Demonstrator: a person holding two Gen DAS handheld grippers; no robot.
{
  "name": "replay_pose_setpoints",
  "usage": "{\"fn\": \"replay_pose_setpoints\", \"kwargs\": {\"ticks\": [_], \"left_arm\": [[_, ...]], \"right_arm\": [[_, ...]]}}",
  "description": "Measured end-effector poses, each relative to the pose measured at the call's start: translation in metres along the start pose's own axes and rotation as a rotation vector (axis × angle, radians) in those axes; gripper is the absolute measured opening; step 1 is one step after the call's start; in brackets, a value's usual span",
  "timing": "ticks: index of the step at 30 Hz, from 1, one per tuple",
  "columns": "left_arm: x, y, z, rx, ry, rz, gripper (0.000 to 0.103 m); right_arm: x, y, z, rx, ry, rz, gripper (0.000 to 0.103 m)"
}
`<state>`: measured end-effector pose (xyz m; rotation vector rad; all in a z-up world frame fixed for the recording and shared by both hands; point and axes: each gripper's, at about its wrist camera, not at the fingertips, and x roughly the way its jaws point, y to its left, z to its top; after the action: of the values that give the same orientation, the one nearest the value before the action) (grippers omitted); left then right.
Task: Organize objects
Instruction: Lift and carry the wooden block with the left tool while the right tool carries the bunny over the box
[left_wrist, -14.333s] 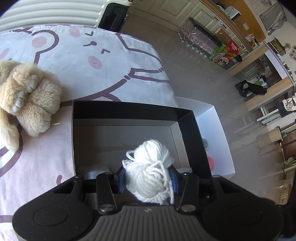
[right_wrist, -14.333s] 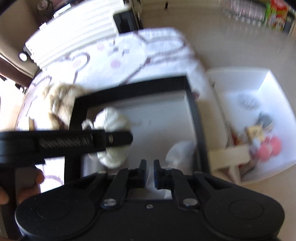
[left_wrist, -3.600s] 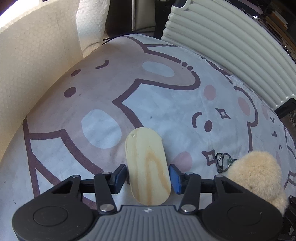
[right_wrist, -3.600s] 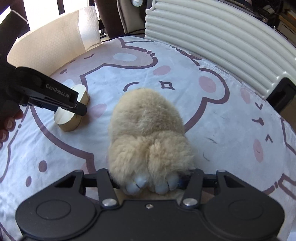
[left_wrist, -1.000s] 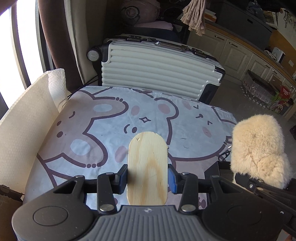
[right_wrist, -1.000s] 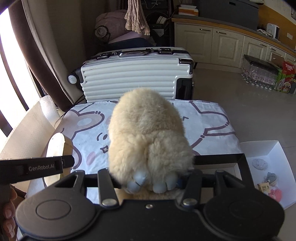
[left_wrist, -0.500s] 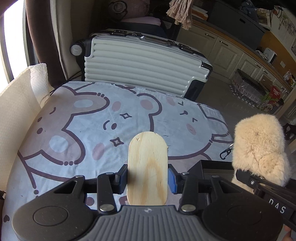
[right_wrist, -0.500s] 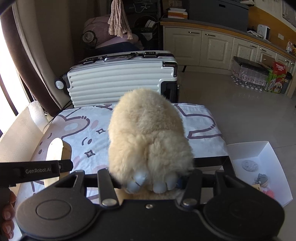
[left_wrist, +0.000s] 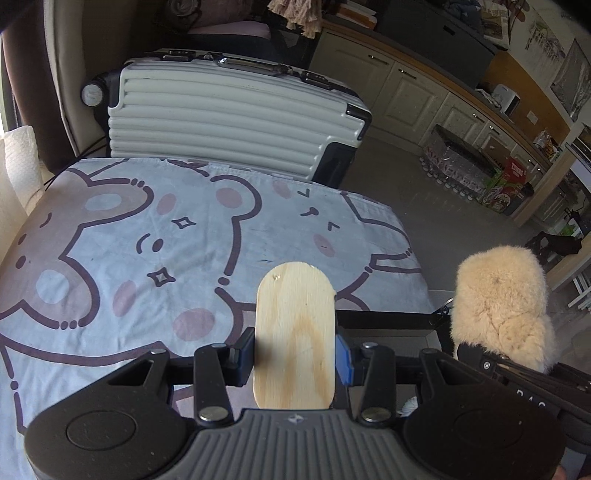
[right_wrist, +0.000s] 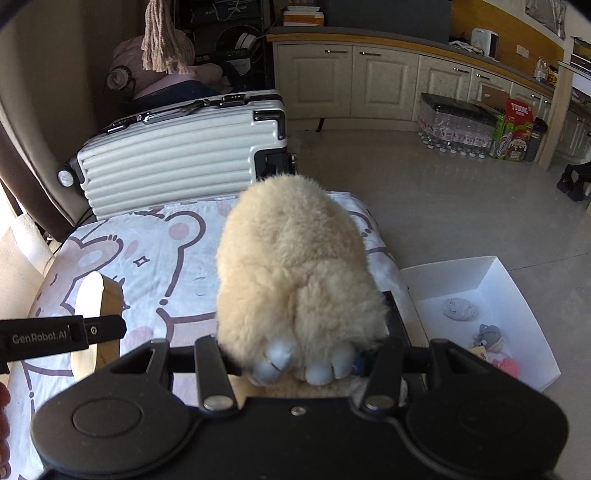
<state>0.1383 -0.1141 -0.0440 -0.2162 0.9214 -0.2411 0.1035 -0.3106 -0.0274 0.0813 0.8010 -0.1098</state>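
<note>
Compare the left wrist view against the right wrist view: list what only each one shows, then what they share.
Only the left wrist view shows the left gripper from behind, its blue pads clamped on the flat face of the wooden block, and the black box rim stretching right.

Only the right wrist view shows the white box on the floor holding small trinkets, and the plush paw's pale claws at the right gripper.

Both show the plush paw, the wooden block, the white suitcase and the bear-print cloth.
</note>
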Motion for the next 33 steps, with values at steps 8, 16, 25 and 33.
{"fn": "replay_pose_setpoints", "kwargs": {"ticks": [8, 16, 25, 33], "left_arm": [[0.012, -0.012, 0.000, -0.020, 0.012, -0.068, 0.044], [0.027, -0.023, -0.001, -0.042, 0.028, -0.111, 0.044], [0.050, -0.031, 0.000, -0.057, 0.047, -0.145, 0.044], [0.070, -0.030, 0.001, -0.073, 0.074, -0.158, 0.044]], "right_arm": [[0.011, -0.020, -0.003, 0.031, 0.006, -0.027, 0.049], [0.020, -0.029, -0.007, 0.036, 0.027, -0.014, 0.049], [0.040, -0.016, -0.017, -0.014, 0.070, 0.053, 0.049], [0.071, -0.006, -0.028, -0.075, 0.212, 0.031, 0.050]]}}
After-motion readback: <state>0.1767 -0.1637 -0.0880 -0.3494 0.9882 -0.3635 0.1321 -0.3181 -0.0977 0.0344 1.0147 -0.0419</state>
